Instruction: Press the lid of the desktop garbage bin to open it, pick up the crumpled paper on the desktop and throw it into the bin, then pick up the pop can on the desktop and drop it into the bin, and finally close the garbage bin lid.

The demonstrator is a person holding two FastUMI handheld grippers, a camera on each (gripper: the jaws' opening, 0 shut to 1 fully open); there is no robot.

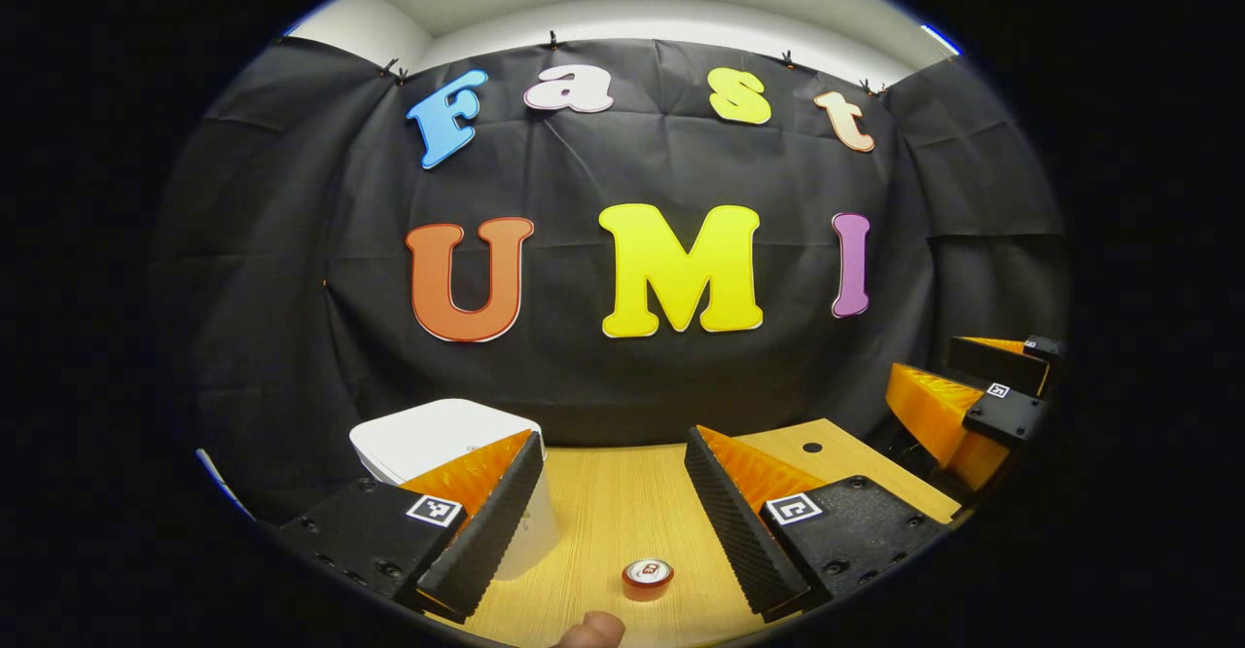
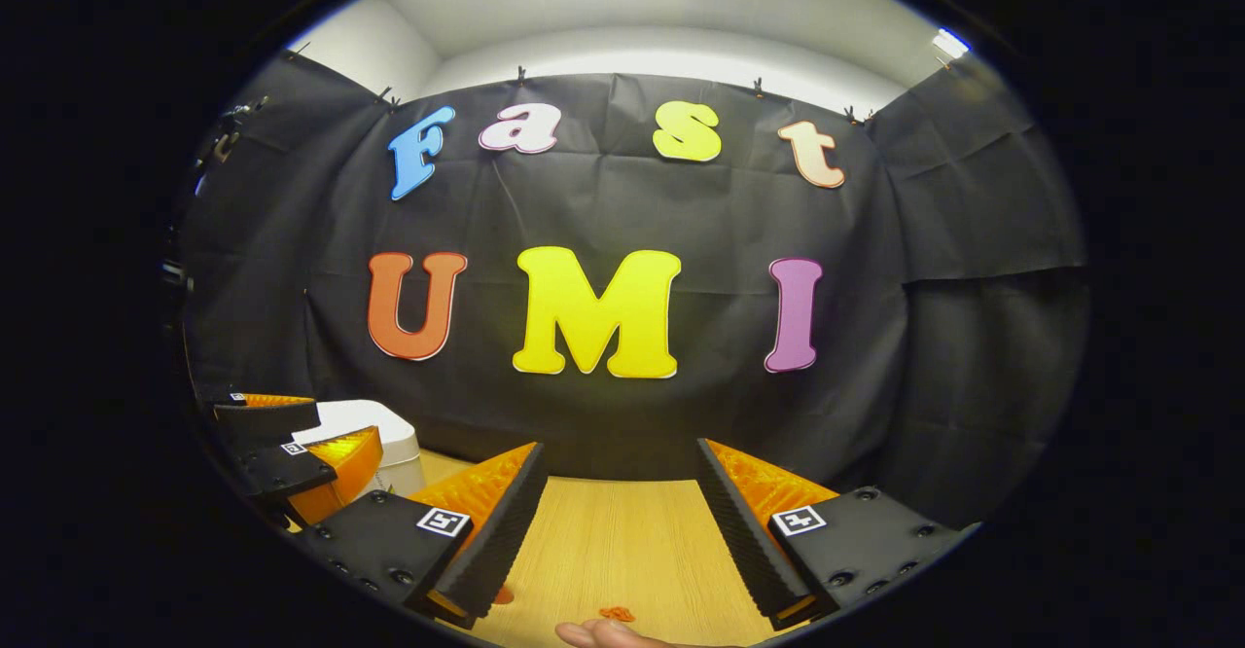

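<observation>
Garbage bin point(image 1: 443, 439) white, lid shut

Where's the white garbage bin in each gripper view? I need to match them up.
Left gripper view: garbage bin sits lower left, lid down, partly behind the left gripper.
Right gripper view: far lower left, just beyond that same gripper.
Shared landmark: the wooden desktop under both.

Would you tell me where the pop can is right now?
In the left gripper view, the pop can stands upright on the wooden desk, right of the white bin.
</observation>
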